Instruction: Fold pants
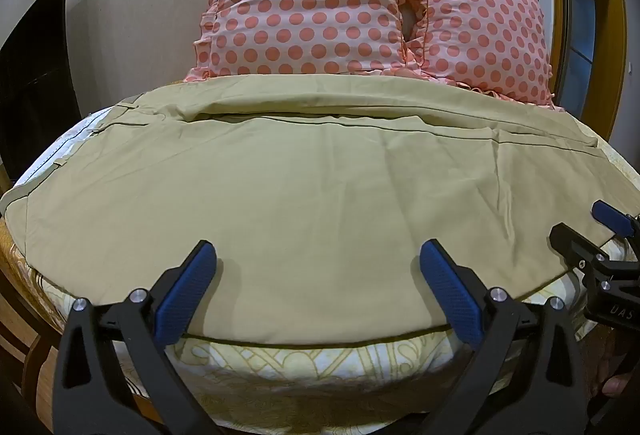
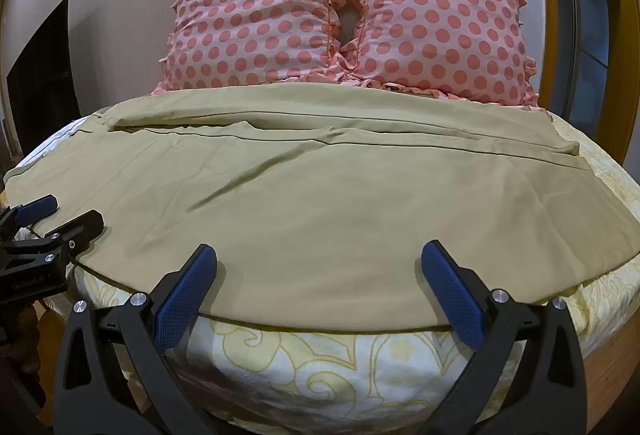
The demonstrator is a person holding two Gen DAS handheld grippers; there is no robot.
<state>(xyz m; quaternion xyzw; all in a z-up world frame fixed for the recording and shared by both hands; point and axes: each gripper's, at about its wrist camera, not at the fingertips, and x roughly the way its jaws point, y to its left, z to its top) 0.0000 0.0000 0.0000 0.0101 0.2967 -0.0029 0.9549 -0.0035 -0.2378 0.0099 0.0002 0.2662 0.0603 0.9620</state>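
Khaki pants [image 1: 304,187] lie spread flat across the bed, legs side by side, waistband at the left; they also show in the right wrist view [image 2: 320,203]. My left gripper [image 1: 318,255] is open, its blue pads over the pants' near edge, holding nothing. My right gripper [image 2: 318,255] is open and empty over the near edge further right. The right gripper also shows at the right edge of the left wrist view [image 1: 588,227]. The left gripper shows at the left edge of the right wrist view [image 2: 64,213].
Two pink polka-dot pillows [image 1: 304,3] [image 2: 436,19] lean on the wall behind the pants. A white and yellow patterned sheet [image 2: 320,363] covers the bed. A wooden bed frame [image 1: 24,315] is at the left. A window frame [image 2: 580,15] is at the right.
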